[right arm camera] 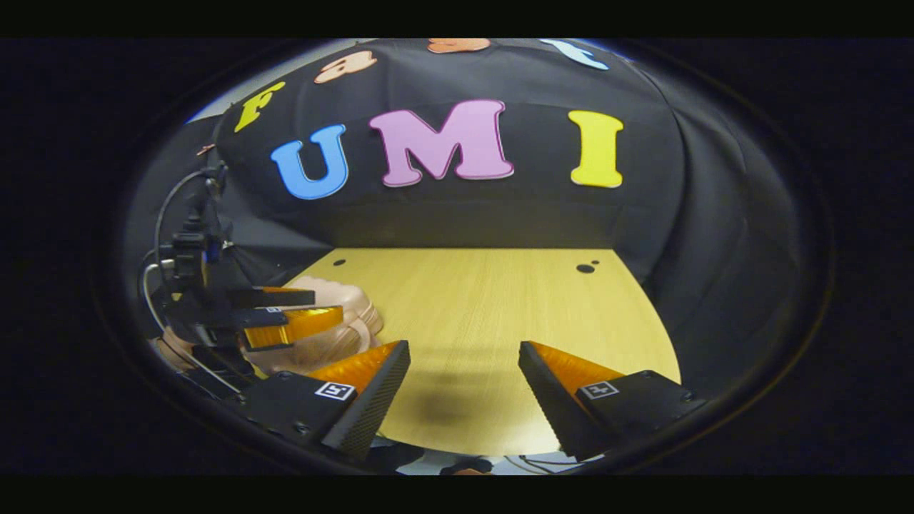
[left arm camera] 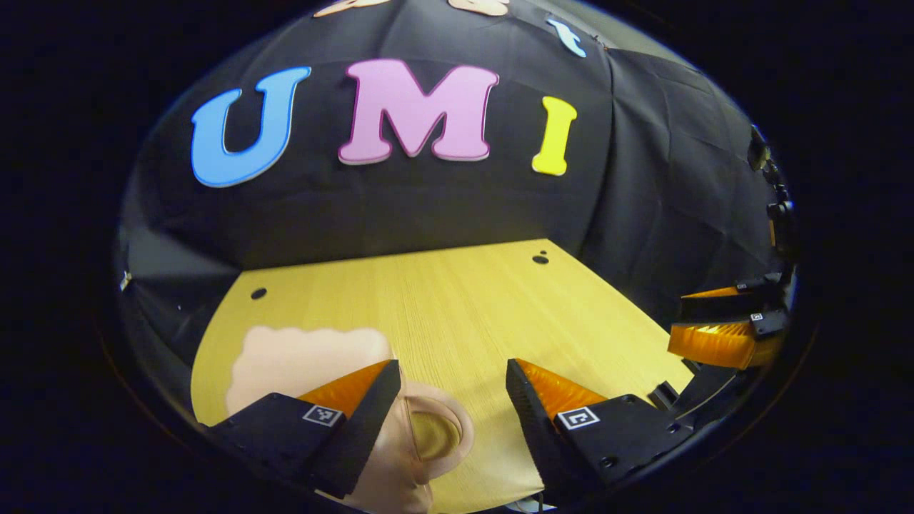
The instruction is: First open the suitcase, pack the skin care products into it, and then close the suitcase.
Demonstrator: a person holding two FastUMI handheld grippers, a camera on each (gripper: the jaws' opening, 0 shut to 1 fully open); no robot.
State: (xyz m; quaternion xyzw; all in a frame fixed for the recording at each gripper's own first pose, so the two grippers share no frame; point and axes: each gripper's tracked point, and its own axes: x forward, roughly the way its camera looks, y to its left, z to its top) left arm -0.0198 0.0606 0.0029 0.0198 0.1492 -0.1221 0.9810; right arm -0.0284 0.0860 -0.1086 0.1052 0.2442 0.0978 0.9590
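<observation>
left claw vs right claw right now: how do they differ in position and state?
Left claw hangs over the pink suitcase, whose handle sits between its spread fingers; right claw hangs over bare wooden table, nothing between its fingers. In the right gripper view, the left claw is next to the suitcase, while the right claw sits apart from it. Shared: both open, neither gripping anything.

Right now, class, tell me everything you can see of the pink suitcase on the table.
The suitcase is small, pale pink and hard-shelled, like moulded plastic, with ribbed sides and a looped carry handle facing the left tool. It lies flat and closed on the wooden table, near its left edge. The open left tool hovers above it.
</observation>
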